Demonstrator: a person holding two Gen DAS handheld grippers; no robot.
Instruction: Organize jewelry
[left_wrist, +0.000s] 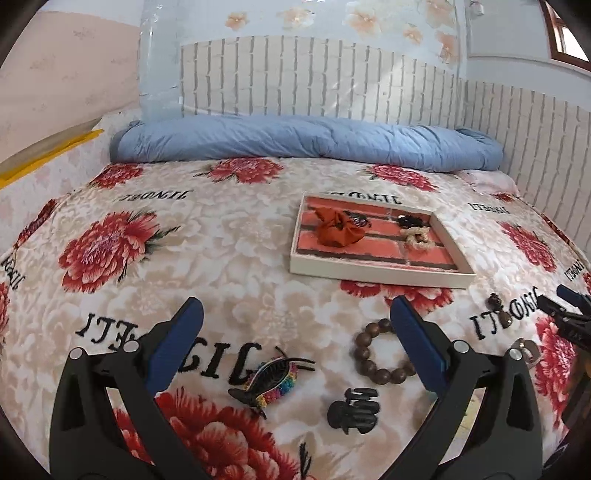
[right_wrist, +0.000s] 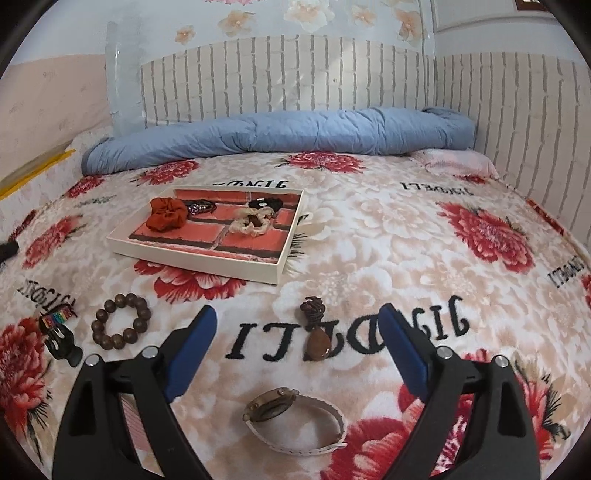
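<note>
A shallow cream tray (left_wrist: 376, 272) (right_wrist: 192, 260) with a brick-print floor lies on the flowered bed cover. In it are a rust scrunchie (left_wrist: 334, 229) (right_wrist: 166, 213), a cream scrunchie (left_wrist: 417, 236) (right_wrist: 251, 221) and dark hair pieces. My left gripper (left_wrist: 295, 317) is open and empty above a rainbow hair clip (left_wrist: 271, 380), a wooden bead bracelet (left_wrist: 380, 352) (right_wrist: 120, 319) and a black claw clip (left_wrist: 352, 410). My right gripper (right_wrist: 297, 323) is open and empty over a brown pendant (right_wrist: 317, 332), with a watch (right_wrist: 295, 421) below it.
A rolled blue quilt (left_wrist: 306, 138) (right_wrist: 277, 134) lies along the far edge of the bed by the white slatted headboard (left_wrist: 314, 77). A pink cloth (right_wrist: 458, 162) sits at the far right corner. The right gripper shows at the right edge of the left wrist view (left_wrist: 565, 314).
</note>
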